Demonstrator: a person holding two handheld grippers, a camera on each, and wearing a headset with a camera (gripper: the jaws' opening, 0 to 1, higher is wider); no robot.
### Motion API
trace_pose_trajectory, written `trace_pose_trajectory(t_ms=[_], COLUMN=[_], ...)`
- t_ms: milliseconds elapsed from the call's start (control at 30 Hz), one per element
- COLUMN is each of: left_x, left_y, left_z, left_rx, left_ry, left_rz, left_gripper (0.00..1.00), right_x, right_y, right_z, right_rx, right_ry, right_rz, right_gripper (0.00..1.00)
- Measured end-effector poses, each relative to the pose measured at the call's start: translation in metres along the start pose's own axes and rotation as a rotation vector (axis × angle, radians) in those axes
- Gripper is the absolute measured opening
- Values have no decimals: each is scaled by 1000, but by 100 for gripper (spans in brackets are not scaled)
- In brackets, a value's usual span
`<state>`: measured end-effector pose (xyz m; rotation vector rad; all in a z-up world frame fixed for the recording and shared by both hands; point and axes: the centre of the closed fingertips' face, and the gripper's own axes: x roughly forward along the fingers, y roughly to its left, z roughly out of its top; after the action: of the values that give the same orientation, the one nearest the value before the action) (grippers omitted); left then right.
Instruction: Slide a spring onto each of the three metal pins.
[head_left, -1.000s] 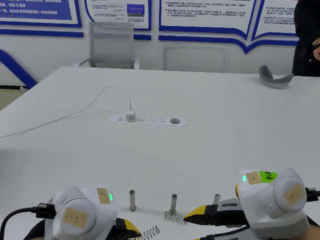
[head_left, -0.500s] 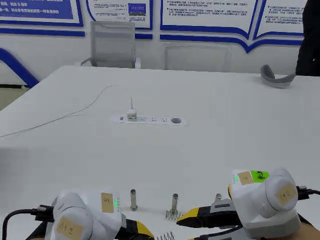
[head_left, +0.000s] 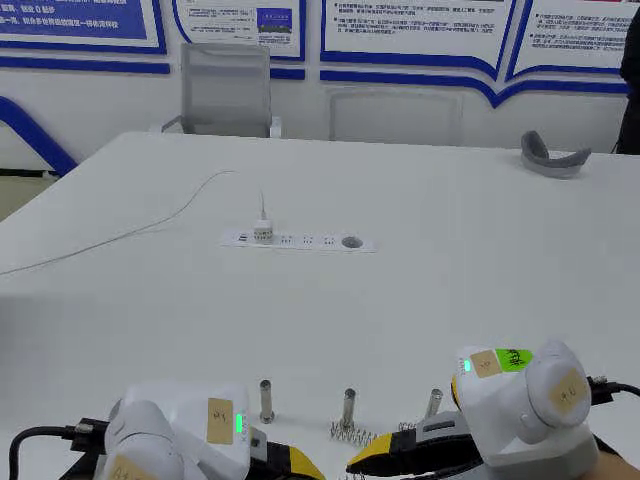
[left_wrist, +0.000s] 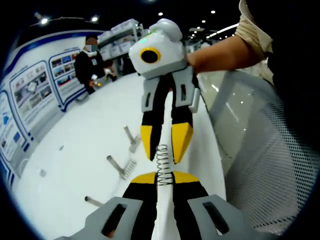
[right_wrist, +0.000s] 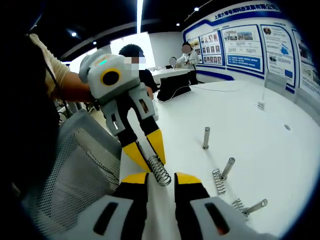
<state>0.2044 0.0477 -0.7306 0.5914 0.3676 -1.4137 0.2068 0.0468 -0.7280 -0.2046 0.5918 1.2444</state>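
Left tool (left_wrist: 159, 178): narrow, nipping one end of a spring (left_wrist: 162, 165) at the near edge of the bench (head_left: 400, 300), leaving the rest of the coil free.
Right tool (left_wrist: 163, 160): part open, tips straddling the spring's far end, not clamped; I judge a hand-over.
Pins (head_left: 347, 408): three upright in a row, bare, near both tools.
Loose springs (right_wrist: 217, 181): two lying at the feet of the middle and right-hand pins, within reach.
Views: my tool views show the grip close; the head view squares up the row.
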Motion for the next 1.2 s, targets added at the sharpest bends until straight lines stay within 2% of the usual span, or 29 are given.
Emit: trace_pose_trajectory(t_ms=[133,367,700,1200], left_x=[-1,-1,-2,-3], left_y=[0,-3,-3,3], left_z=[2,1,0,-6], left_rx=[-5,5,-4,-48], left_ry=[-11,-5,-9,-29], left_rz=[-1,-3,6,46], left_gripper=[10,10,9,10], right_x=[1,0,0,11], right_y=[3,6,13,10], right_z=[0,3,13,19], right_rx=[4,6,-44,-126], right_ry=[1,-6,19,179], right_rz=[10,15,14,-17], right_gripper=[19,15,12,12])
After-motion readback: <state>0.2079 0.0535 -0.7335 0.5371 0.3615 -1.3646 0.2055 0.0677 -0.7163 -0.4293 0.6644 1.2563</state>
